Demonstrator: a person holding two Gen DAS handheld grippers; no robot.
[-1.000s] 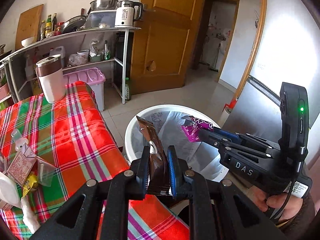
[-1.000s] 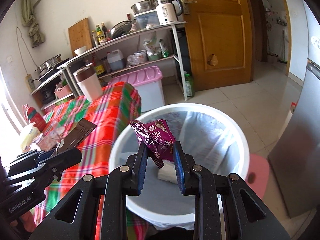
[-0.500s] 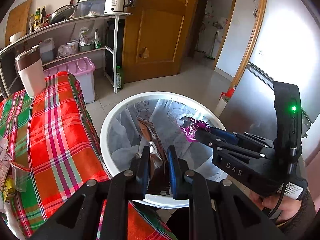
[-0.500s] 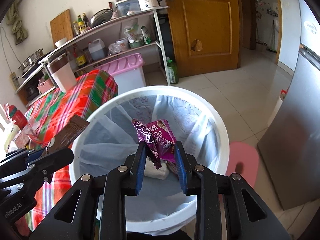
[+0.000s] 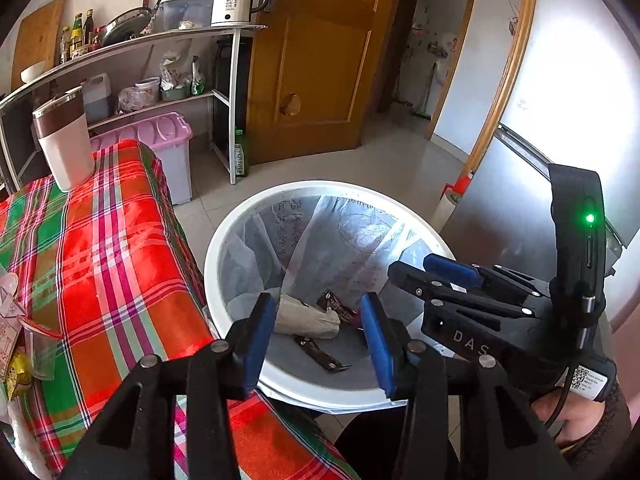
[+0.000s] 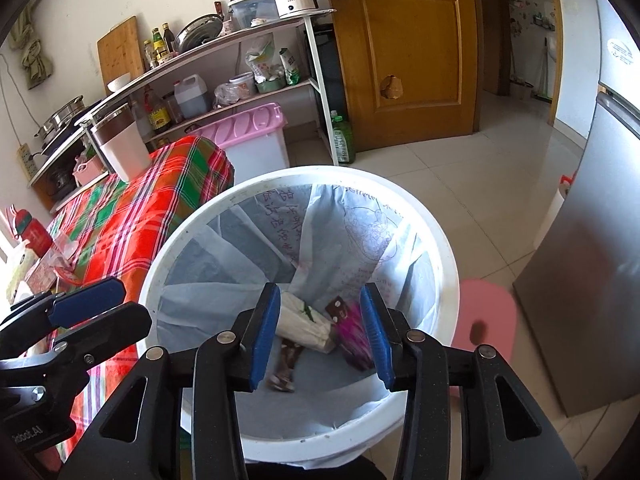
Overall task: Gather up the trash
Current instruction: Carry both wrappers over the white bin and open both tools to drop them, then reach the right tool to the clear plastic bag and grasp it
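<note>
Left wrist view has me looking down into the round white plastic bin with its thin white liner, standing on the floor tight against the end edge of the bench under the red-and-green plaid cloth. Both grippers hang over the bin mouth. My left gripper has just been opening and now stands parted with nothing between its blue pads; the right gripper has done the same and is equally empty. What they carried now lies on the bin floor: a dark brown foil wrapper near the front, its long axis running towards the bin's near rim, and a purple snack packet, blurred in the right wrist view, beside a pale paper bundle. More litter sits at the bench's near left edge, on my left gripper's side, so I judge that hand closer for the next pick.
</note>
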